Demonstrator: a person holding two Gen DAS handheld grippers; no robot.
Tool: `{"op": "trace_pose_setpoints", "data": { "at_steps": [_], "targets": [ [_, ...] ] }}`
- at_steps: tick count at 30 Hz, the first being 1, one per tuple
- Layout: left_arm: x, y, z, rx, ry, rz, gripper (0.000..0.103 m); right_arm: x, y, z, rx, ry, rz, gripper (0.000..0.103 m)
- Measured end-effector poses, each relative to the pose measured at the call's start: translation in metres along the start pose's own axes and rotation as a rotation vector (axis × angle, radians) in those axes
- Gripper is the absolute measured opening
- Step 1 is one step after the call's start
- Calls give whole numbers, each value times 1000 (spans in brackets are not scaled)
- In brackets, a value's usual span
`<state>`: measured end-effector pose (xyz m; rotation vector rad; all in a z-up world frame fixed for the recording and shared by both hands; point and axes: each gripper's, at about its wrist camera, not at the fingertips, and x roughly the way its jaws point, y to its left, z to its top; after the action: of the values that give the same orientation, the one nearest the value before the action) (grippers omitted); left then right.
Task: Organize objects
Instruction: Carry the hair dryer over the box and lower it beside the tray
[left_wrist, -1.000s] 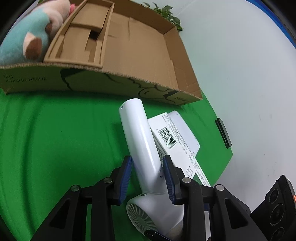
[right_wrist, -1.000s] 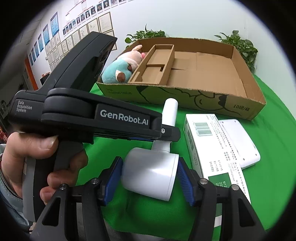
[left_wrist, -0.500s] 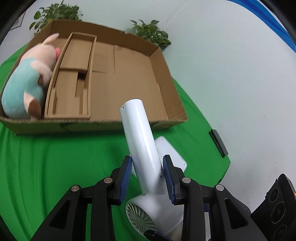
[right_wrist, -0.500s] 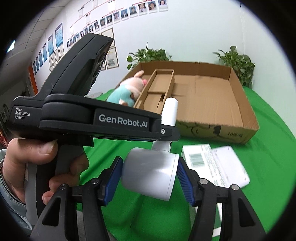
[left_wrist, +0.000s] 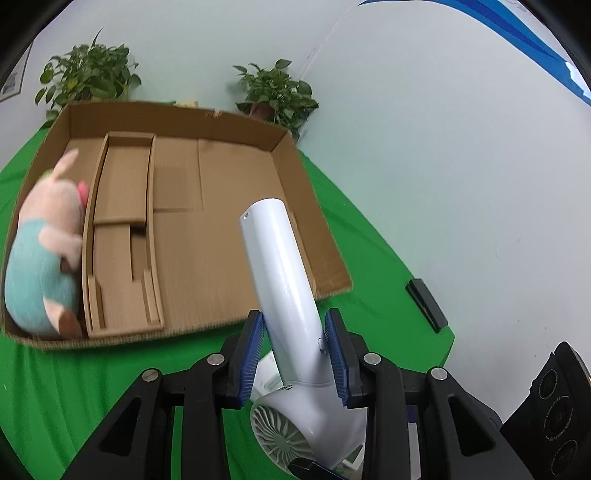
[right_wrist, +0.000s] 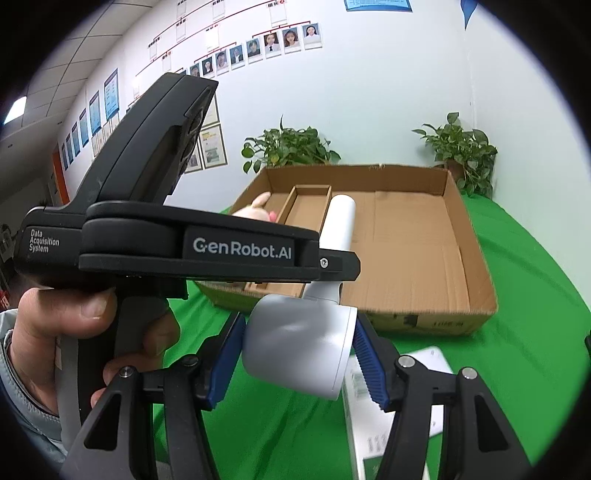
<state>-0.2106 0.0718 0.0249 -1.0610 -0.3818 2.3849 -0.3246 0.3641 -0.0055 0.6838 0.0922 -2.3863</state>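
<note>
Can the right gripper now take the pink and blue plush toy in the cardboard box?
Probably not. The right gripper is shut on the white hair dryer, and the left gripper stands before the plush toy in the cardboard box.

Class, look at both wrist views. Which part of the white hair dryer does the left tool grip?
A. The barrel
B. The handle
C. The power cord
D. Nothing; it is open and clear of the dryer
B. In the left wrist view the left tool has its blue pads pressed on either side of the white hair dryer at its handle, while the right tool clamps the barrel.
</note>
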Motion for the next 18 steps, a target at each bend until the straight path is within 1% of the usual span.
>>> {"op": "trace_pose_setpoints", "data": {
  "at_steps": [4,10,13,18],
  "targets": [
    [-3,-3,27,17,-23,6,31,5,-6,21,-3,-21,3,58],
    [-8,-7,57,38,-43,31,31,16,-15,48,-2,-32,15,58],
    [-7,-5,72,35,-52,31,31,22,-18,58,-5,-34,21,58],
    [5,5,93,28,-38,43,31,41,-27,75,-5,-20,28,58]
  ]
}}
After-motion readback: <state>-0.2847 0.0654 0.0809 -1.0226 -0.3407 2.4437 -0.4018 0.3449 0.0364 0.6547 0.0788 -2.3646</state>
